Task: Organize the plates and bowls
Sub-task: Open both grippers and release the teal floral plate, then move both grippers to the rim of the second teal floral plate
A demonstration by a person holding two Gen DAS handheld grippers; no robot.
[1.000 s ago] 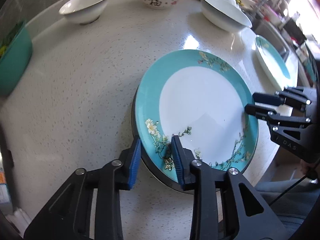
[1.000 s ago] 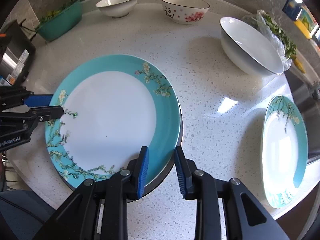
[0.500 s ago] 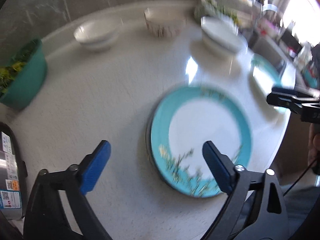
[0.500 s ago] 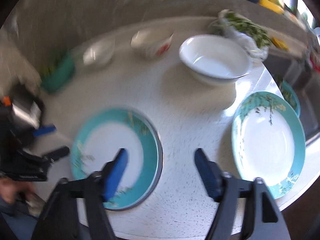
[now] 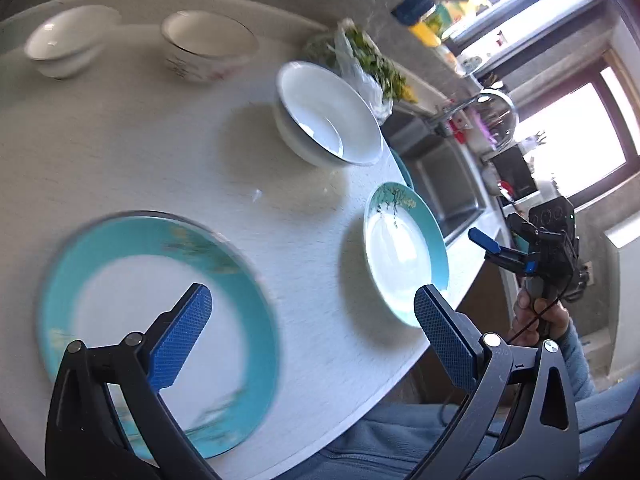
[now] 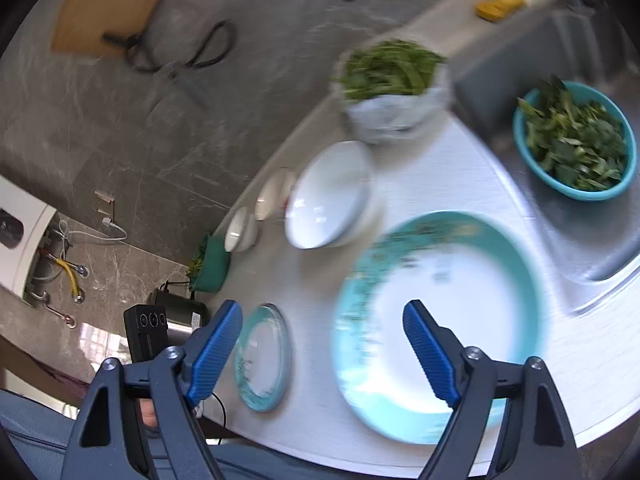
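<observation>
The loose plate (image 6: 436,320) lies on the bench (image 6: 460,168) right under the right hand-held gripper (image 6: 322,354), whose jaws have just been opening, empty; the left hand-held gripper (image 5: 312,334), also spread and empty, is farther off.

- Stacked teal-rimmed plates (image 5: 160,304): glazed ceramic, glossy.
- Large white bowl (image 5: 326,116): glossy glazed ceramic.
- Countertop (image 5: 160,152): pale speckled stone, smooth, faint sheen.
- Finger pads (image 5: 182,338): blue, finely ribbed, matt, on black matt plastic arms.
- Sink (image 6: 600,240): brushed metal.
- Bag of greens (image 6: 394,114): thin crinkled plastic.
</observation>
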